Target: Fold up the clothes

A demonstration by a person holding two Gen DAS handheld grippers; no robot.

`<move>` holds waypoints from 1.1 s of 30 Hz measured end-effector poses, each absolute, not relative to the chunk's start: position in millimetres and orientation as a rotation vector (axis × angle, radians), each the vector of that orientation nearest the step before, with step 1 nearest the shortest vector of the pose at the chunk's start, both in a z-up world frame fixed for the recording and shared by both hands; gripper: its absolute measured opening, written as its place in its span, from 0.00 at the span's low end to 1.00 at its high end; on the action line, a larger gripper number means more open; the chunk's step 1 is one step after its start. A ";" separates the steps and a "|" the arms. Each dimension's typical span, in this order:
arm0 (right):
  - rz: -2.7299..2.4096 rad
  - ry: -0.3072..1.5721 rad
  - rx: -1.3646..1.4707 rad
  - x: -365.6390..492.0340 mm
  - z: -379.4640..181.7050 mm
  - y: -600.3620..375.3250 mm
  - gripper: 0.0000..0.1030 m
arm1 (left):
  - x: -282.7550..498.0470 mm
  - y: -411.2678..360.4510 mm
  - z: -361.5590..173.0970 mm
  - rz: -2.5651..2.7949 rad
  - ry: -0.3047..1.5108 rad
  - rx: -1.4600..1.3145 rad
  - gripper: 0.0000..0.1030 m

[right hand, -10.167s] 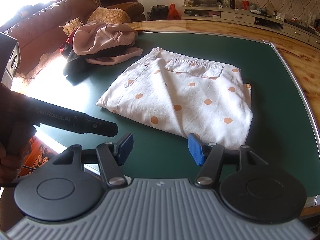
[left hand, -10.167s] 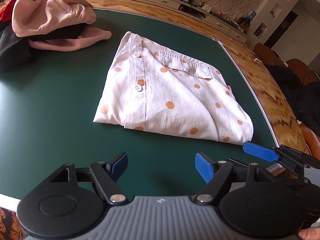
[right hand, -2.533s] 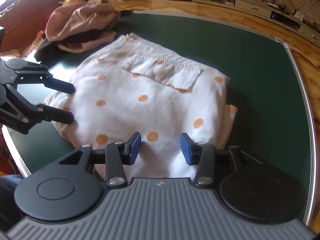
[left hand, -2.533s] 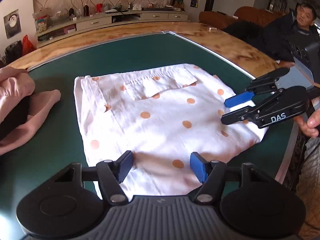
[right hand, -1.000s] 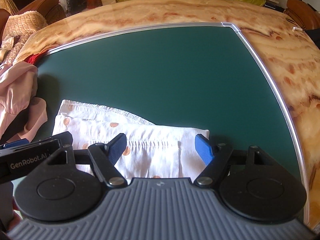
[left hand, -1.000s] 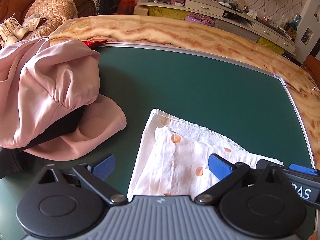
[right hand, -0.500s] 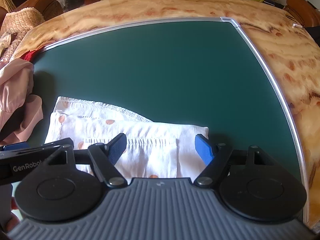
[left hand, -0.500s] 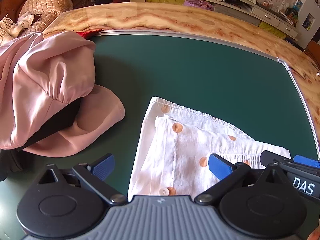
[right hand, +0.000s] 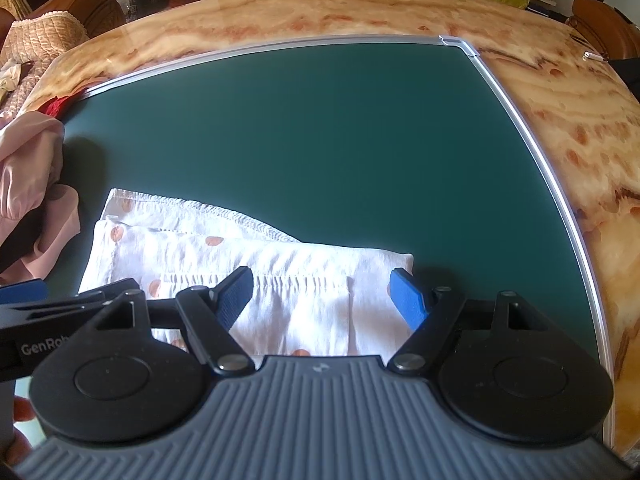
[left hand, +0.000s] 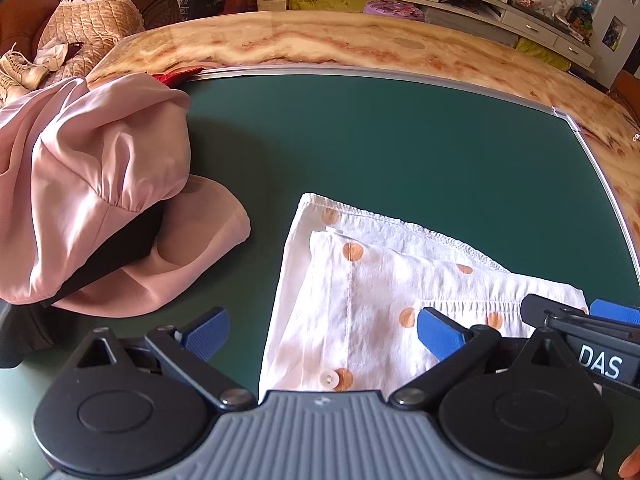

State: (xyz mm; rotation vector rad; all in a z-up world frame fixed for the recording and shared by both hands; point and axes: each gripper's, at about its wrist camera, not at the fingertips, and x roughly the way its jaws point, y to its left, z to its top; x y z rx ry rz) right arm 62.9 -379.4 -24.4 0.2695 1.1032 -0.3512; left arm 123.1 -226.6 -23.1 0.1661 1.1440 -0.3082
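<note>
Both tools share one build. The left gripper (left hand: 322,330) has a ribbed grey housing nearest the camera, flanked by two round black discs, each with a shallow circular recess. Black linkage arms with triangular cut-outs and silver screw heads reach out to ribbed blue pads (left hand: 436,334). The right gripper (right hand: 322,300) looks identical. White lettering marks the black side bodies: "DAS" on the right one, "GenRob" on the left.
</note>
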 end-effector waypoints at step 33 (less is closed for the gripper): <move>-0.352 1.142 0.279 62.2 -33.7 -375.9 0.81 | 120.6 -224.5 -23.2 -0.304 1.139 0.183 1.00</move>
